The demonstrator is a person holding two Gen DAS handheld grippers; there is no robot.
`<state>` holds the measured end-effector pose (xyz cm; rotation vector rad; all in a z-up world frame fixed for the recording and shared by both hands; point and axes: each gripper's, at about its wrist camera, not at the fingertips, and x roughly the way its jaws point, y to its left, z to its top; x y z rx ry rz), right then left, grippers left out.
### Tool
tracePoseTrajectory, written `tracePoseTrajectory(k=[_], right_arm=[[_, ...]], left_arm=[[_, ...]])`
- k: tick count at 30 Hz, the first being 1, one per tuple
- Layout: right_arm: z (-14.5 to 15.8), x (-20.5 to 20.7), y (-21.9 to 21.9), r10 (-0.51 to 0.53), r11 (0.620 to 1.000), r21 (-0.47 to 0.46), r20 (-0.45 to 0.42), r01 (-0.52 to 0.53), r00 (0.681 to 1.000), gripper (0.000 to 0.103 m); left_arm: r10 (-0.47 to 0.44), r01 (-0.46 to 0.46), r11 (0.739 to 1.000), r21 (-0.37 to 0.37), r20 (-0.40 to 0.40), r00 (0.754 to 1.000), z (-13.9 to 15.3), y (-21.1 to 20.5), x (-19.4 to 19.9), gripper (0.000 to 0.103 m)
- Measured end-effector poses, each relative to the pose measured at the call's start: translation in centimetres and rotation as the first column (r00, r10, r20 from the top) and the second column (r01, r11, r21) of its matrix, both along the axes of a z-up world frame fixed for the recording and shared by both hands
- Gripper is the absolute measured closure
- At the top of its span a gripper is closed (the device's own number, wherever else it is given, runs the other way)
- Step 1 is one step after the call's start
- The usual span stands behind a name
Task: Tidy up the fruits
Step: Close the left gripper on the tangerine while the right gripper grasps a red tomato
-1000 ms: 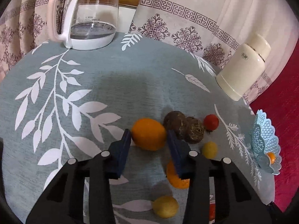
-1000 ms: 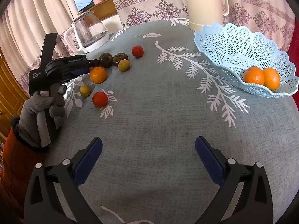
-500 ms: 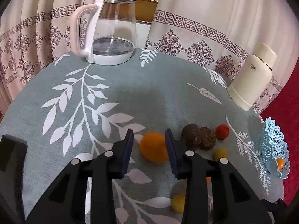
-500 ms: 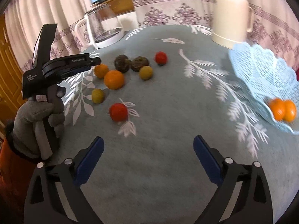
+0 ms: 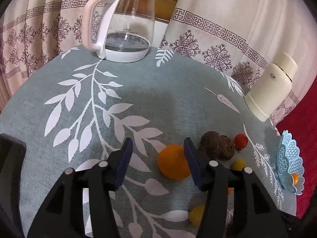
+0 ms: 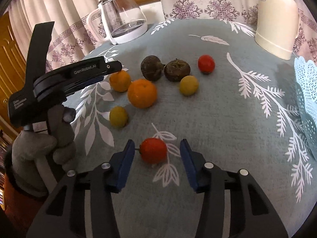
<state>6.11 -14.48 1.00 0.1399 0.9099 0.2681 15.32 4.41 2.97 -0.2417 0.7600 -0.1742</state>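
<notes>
Closing around the soft, smooth red tomato (image 6: pixel 153 152) near the orange (image 6: pixel 142 93), the right gripper (image 6: pixel 157 159) had fingers not yet touching its sides.

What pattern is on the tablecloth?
White leaf sprigs on the grey-green fabric tablecloth, clearest in the left wrist view.

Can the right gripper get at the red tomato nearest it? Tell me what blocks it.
Probably yes. The red tomato lies on the cloth between the right gripper's closing jaws, pads not yet touching it. Nothing lies in the way; the yellow fruit sits clear, farther off.
</notes>
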Motion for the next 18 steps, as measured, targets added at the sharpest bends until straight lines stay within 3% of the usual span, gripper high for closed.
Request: tracePoseTrajectory(k=[8,18], right_arm=[[0.0,-0.1,0.2,0.016,1.0,-0.008,0.003,-0.016,1.0,0.074],[1.1,-1.7,-0.7,-0.015,1.0,0.007,0.048,0.014,0.999,0.074]], left_arm=[[-0.04,0.04,0.999,0.014,-0.002,0.999,-0.1,-0.9,0.0,0.04],[-0.104,0.104,0.995,-0.008,-0.023,0.994,-0.5,-1.4,0.2,0.04]])
